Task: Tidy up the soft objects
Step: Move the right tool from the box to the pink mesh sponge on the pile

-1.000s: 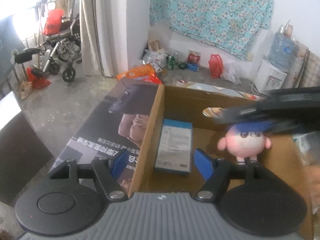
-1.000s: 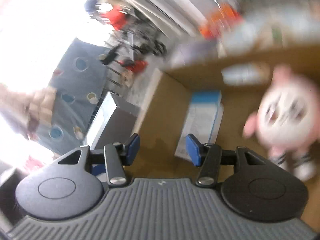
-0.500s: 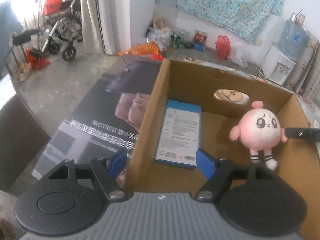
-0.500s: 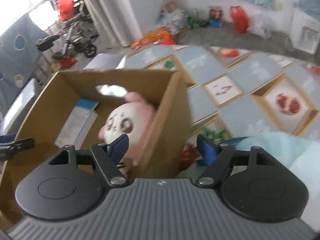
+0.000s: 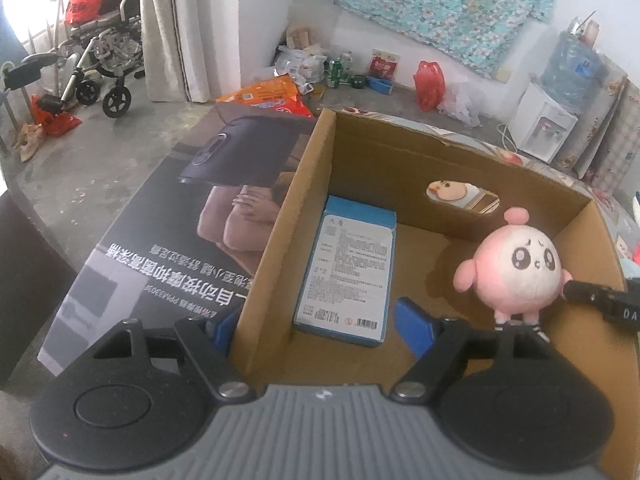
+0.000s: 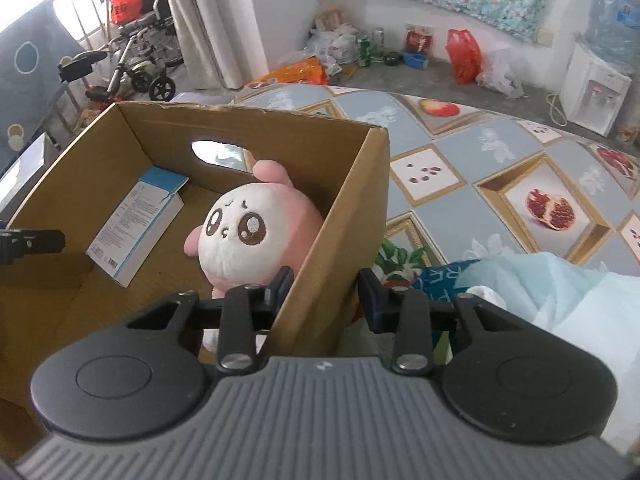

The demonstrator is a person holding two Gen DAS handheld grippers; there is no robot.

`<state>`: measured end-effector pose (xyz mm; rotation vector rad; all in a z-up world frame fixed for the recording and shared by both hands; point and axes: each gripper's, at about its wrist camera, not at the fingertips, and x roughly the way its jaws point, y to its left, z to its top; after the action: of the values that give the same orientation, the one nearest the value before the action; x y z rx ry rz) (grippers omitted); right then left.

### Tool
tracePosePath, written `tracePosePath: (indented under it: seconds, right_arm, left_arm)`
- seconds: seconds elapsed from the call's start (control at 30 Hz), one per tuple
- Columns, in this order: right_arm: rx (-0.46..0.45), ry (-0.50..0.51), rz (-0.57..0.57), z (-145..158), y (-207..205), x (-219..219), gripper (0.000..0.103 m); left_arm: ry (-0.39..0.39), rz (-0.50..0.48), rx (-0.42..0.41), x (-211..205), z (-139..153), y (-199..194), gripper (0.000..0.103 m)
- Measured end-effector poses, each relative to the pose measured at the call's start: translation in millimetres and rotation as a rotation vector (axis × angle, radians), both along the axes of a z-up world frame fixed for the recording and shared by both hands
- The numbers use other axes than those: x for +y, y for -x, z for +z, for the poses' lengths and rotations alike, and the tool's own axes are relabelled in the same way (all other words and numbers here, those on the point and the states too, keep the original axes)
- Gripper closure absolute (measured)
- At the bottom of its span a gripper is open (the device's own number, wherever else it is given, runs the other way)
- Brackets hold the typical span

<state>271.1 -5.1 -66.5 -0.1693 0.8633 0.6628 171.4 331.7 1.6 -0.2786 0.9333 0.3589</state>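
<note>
A pink round plush toy (image 5: 520, 276) stands inside the open cardboard box (image 5: 404, 152), at its right side; it also shows in the right wrist view (image 6: 244, 236). My left gripper (image 5: 320, 322) is open and straddles the box's left wall. My right gripper (image 6: 324, 290) is open and straddles the box's right wall (image 6: 352, 208), one finger beside the plush. A light blue soft cloth (image 6: 560, 296) lies on the table right of the box. Neither gripper holds anything.
A blue and white flat carton (image 5: 348, 268) lies on the box floor. A large dark printed box (image 5: 176, 216) lies left of the cardboard box. The table has a fruit-patterned cover (image 6: 500, 168). A wheelchair (image 5: 100, 64) and floor clutter stand behind.
My right gripper has left the plush standing in the box and swung out to the box's right wall. My left gripper has shifted slightly along the left wall.
</note>
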Motion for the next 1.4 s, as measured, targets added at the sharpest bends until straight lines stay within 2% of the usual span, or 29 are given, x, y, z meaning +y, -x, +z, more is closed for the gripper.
tracePosePath:
  seconds: [0.17,0.27,0.33,0.4,0.53,0.67,0.77,0.83,0.97,1.17,1.27,1.4]
  right_arm:
    - [0.010,-0.015,-0.023,-2.1,-1.7,-6.8,0.068]
    - [0.027,-0.065,-0.014,-0.3,-1.2,-14.6,0.062]
    - [0.069,-0.145,-0.014,4.8,-1.8,-27.5,0.050]
    - [0.090,-0.213,-0.027,12.2,-0.3,-40.2,0.043]
    - [0.075,-0.319,-0.038,34.3,10.9,-69.3,0.038]
    - [0.051,-0.465,-0.045,66.0,33.1,-119.7,0.036]
    - [0.008,-0.548,-0.053,91.5,57.7,-168.5,0.032]
    - [-0.041,-0.583,-0.073,106.2,77.8,-206.9,0.025]
    - [-0.140,-0.610,-0.154,119.2,121.0,-292.4,0.020]
    - [-0.161,-0.611,-0.323,89.9,170.2,-391.0,0.017]
    - [-0.138,-0.632,-0.395,66.3,178.2,-420.6,0.017]
    - [-0.065,-0.683,-0.456,33.0,170.0,-445.1,0.017]
  left_arm:
    - [-0.025,-0.014,0.005,-5.0,-1.5,-4.5,0.023]
    - [-0.022,-0.009,0.007,-3.7,-1.2,-2.3,0.021]
    - [-0.022,-0.010,-0.005,-5.3,2.7,2.3,0.017]
    - [-0.052,-0.011,-0.021,-9.9,9.5,7.4,0.016]
    - [-0.130,-0.003,-0.055,-23.4,31.1,20.6,0.015]
    - [-0.240,-0.030,-0.126,-53.3,63.8,47.4,0.015]
    - [-0.269,-0.122,-0.227,-87.6,93.9,78.8,0.011]
    - [-0.264,-0.222,-0.310,-116.6,110.7,102.8,0.005]
    - [-0.210,-0.441,-0.410,-178.1,122.8,136.2,0.004]
    - [-0.169,-0.697,-0.490,-276.3,105.9,161.3,0.004]
    - [-0.160,-0.794,-0.486,-321.0,90.0,159.5,0.004]
    - [-0.096,-0.871,-0.425,-364.4,66.0,139.9,0.004]
